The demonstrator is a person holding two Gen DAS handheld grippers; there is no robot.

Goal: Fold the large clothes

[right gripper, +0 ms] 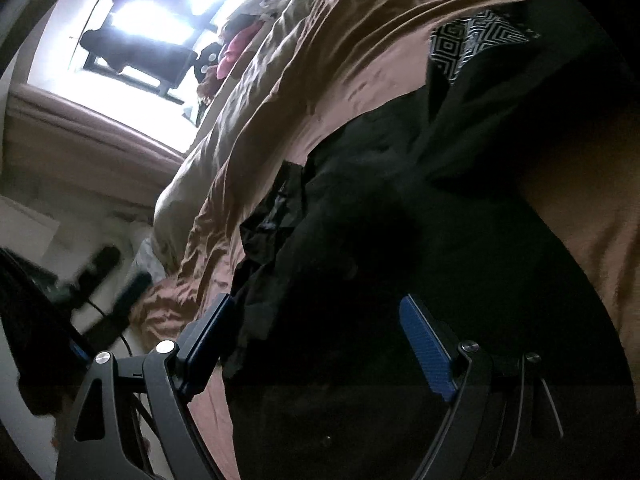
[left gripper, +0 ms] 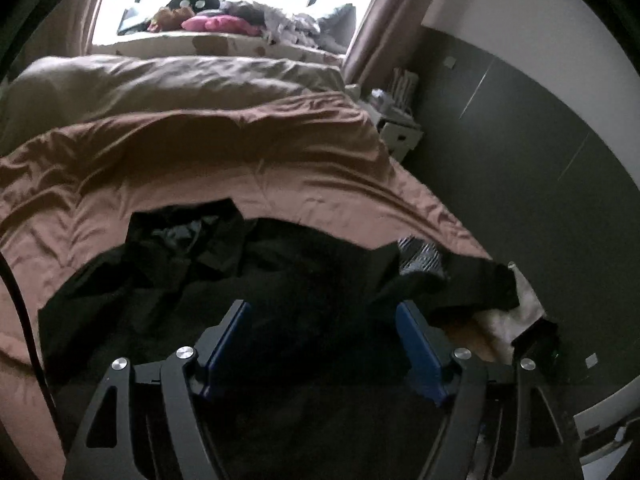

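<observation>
While the left gripper (left gripper: 324,320) hangs over the bed (left gripper: 248,152), its blue-padded jaws stand spread apart with nothing pinched between them. Below it a black garment (left gripper: 280,276) lies rumpled on the bed's brown cover, one sleeve reaching toward the bed's right edge. A patterned black-and-white cloth (left gripper: 420,256) peeks out beside that sleeve. Beyond the bed's far end, a window sill holds a heap of toys and cloth (left gripper: 224,20), and a dark wardrobe (left gripper: 520,152) stands along the bed's right side.

From the right wrist view, the right gripper (right gripper: 316,316) is tilted over the same bed (right gripper: 312,60). Its jaws also stand wide and hold nothing. The black garment (right gripper: 380,184) spreads beneath them, and the patterned cloth (right gripper: 468,44) shows at the garment's far edge.
</observation>
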